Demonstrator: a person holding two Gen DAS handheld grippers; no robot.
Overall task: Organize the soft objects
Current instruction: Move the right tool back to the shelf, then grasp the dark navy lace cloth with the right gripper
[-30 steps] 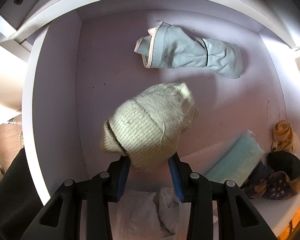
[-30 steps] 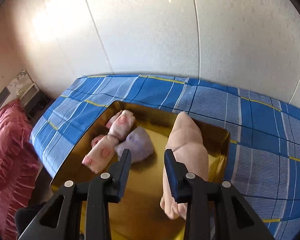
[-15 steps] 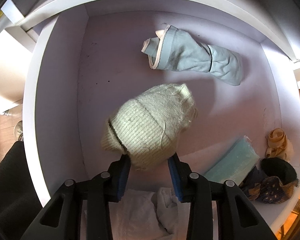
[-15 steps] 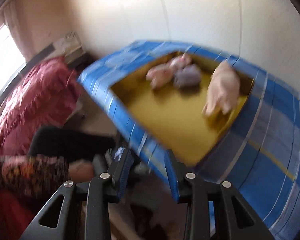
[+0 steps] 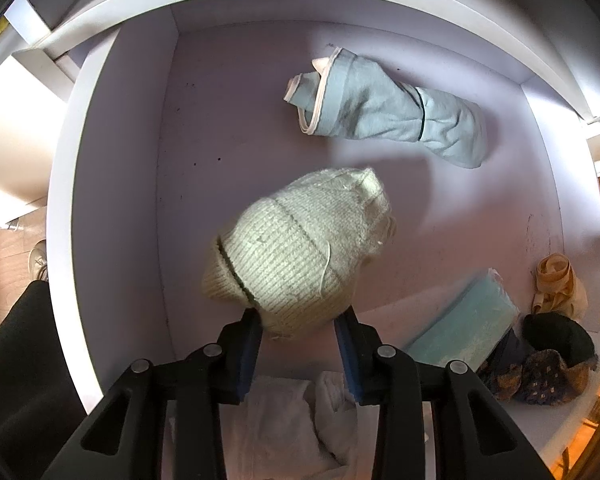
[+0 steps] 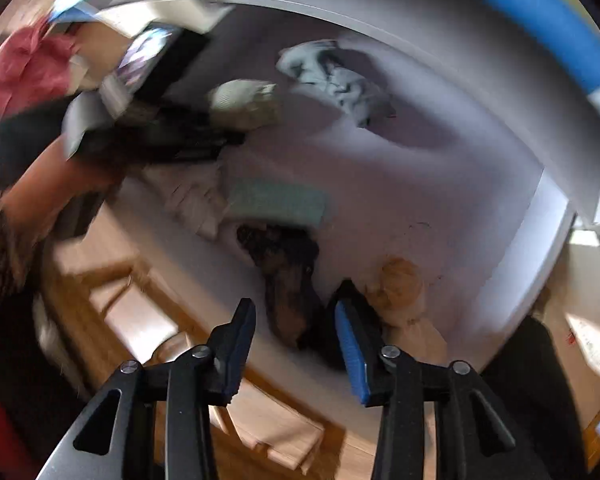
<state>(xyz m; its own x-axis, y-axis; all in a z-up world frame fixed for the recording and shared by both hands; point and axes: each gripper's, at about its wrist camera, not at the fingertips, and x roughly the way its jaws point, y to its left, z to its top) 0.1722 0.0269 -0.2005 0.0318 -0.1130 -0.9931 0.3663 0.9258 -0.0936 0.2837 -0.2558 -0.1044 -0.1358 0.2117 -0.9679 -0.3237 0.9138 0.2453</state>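
Note:
My left gripper (image 5: 298, 322) is shut on a cream knitted hat (image 5: 296, 244), which hangs above the lilac floor of a white box (image 5: 236, 128). A rolled pale-blue garment (image 5: 388, 112) lies at the back of that box. My right gripper (image 6: 296, 312) hovers over the box's front corner; its jaws are opening and nothing is gripped between them. Beneath it lie a dark patterned cloth (image 6: 288, 272) and a beige bundle (image 6: 400, 288). The hat (image 6: 244, 106) and the blue garment (image 6: 332, 80) also show, blurred, in the right wrist view.
A teal pack (image 5: 464, 328), a beige ribbon bundle (image 5: 556, 284), a black item (image 5: 556, 336) and a dark patterned cloth (image 5: 540, 376) crowd the box's right front corner. White folded cloth (image 5: 284, 420) lies under my left gripper. Wooden floor (image 6: 140, 320) borders the box.
My right gripper has swung from the bed's yellow tray down to the white box, and its jaws stand wider. The left gripper holds the hat almost in place.

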